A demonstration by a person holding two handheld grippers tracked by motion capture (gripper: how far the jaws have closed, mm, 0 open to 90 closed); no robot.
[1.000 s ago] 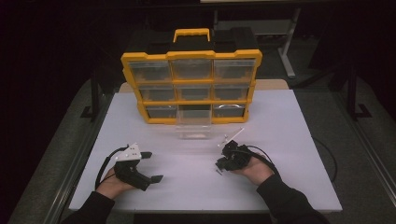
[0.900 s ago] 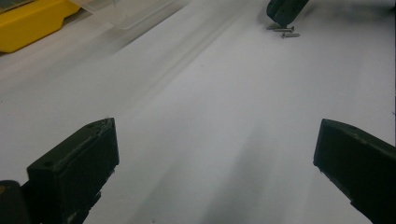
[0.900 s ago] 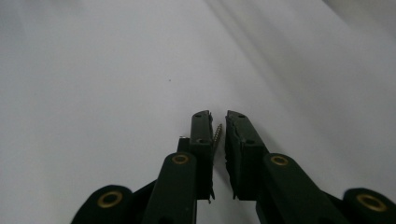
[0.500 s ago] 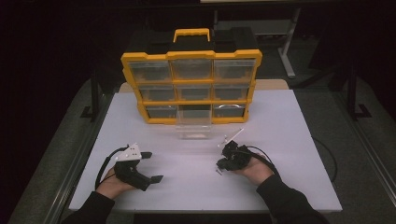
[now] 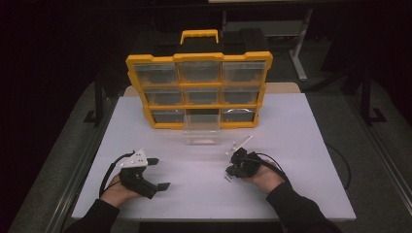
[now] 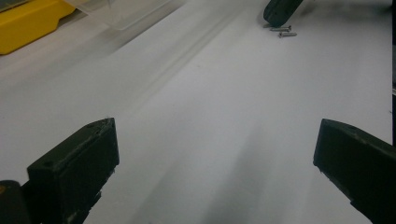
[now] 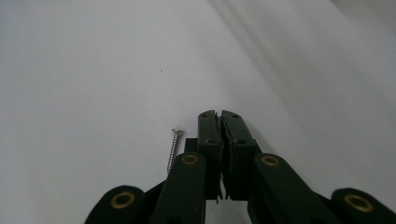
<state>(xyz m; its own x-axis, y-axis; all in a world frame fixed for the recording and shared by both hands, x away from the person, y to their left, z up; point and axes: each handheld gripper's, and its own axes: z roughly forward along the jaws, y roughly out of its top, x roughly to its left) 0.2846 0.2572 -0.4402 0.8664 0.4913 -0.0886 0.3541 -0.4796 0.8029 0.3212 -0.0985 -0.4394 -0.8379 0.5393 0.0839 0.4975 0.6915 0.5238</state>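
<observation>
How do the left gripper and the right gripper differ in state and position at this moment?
The left gripper has its jaws wide apart, with bare table between them; the right gripper has its jaws pressed together. The right gripper sits beside small screws on the white table, while the left gripper is far from them. Both are black, hand-held and low over the table.

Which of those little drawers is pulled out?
The bottom middle drawer of the yellow organizer: it juts onto the table, while the others sit flush.
</observation>
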